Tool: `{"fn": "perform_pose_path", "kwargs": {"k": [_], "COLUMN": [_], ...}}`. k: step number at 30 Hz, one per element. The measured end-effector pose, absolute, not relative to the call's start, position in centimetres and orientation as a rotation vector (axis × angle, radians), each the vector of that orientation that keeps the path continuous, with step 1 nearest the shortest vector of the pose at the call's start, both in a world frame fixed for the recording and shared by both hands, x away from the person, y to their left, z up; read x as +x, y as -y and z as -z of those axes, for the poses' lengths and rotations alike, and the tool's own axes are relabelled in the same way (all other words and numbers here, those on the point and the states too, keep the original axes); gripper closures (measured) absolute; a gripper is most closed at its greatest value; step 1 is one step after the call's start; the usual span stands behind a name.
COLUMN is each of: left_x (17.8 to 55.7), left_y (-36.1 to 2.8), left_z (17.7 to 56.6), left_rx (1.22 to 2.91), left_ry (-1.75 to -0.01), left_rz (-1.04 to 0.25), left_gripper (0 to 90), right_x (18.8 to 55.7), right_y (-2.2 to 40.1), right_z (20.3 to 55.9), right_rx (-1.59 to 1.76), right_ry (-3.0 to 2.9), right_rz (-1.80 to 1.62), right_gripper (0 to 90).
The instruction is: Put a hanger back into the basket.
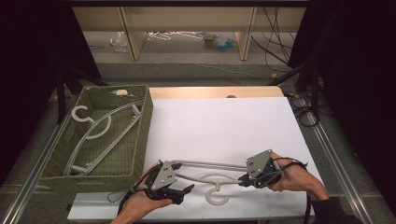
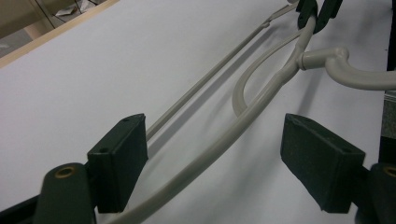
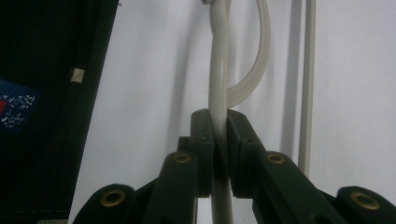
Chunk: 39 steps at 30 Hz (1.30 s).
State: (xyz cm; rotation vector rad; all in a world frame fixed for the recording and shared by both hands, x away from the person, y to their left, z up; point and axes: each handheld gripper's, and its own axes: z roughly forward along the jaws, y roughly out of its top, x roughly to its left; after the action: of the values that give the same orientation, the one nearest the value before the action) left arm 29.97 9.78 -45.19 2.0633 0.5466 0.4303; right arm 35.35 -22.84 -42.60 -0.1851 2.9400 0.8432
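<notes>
A pale grey plastic hanger [image 1: 217, 193] lies across the front of the white table top [image 1: 224, 126], its hook toward the front edge. My right gripper [image 1: 242, 179] is shut on the hanger's right arm; in the right gripper view the jaws [image 3: 220, 126] clamp the grey arm [image 3: 218, 70]. At the hanger's left end, my left gripper [image 1: 183, 193] stands open. In the left gripper view the curved arm [image 2: 261, 100] runs between the wide-apart pads [image 2: 119, 158] without touching them.
A green woven basket [image 1: 142, 140] stands at the table's left with another grey hanger [image 1: 100, 130] inside. A wooden strip [image 1: 215, 92] borders the far edge. Cables and metal rails run along the floor at the right.
</notes>
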Motion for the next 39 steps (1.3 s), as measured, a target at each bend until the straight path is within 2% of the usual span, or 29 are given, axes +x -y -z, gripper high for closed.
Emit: {"fn": "perform_pose_path", "kwargs": {"k": [6, 14, 18, 20, 23, 24, 25, 27, 33, 39], "left_x": [30.5, 30.9, 31.5, 31.7, 31.6, 31.5, 31.4, 31.1, 30.7, 30.5], "left_y": [-8.4, -6.4, -5.5, -5.1, -4.5, -4.4, -4.3, -4.3, -4.4, -4.7], "left_z": [45.3, 46.1, 46.3, 46.3, 46.0, 45.9, 45.8, 45.2, 44.1, 43.3], "left_rx": [2.121, 2.198, 2.216, 2.237, 2.264, 2.270, 2.280, 2.302, 2.307, 2.304], "left_ry": [-0.482, -0.392, -0.342, -0.317, -0.248, -0.221, -0.193, -0.127, -0.075, -0.074], "left_rz": [-0.445, -0.470, -0.488, -0.500, -0.501, -0.503, -0.501, -0.522, -0.498, -0.437], "left_gripper": [23.1, 27.9, 40.7, 42.1, 57.3, 57.3, 63.4, 69.3, 73.8, 78.5], "right_x": [35.3, 35.3, 35.3, 35.3, 35.3, 35.3, 35.4, 35.3, 35.5, 35.7], "right_y": [23.0, 23.1, 23.1, 23.1, 23.2, 23.2, 23.2, 23.3, 23.7, 23.7], "right_z": [42.3, 42.2, 42.2, 42.2, 42.2, 42.2, 42.2, 42.1, 41.8, 41.6], "right_rx": [-0.188, -0.181, -0.182, -0.183, -0.157, -0.157, -0.179, -0.168, -0.147, -0.033], "right_ry": [-2.940, -2.939, -2.947, -2.945, -2.943, -2.943, -2.941, -2.933, -2.912, -2.880], "right_rz": [-0.852, -0.861, -0.862, -0.866, -0.871, -0.871, -0.873, -0.882, -0.936, -0.992], "right_gripper": [82.8, 82.7, 82.7, 82.7, 82.6, 82.6, 82.5, 82.2, 80.2, 74.5]}}
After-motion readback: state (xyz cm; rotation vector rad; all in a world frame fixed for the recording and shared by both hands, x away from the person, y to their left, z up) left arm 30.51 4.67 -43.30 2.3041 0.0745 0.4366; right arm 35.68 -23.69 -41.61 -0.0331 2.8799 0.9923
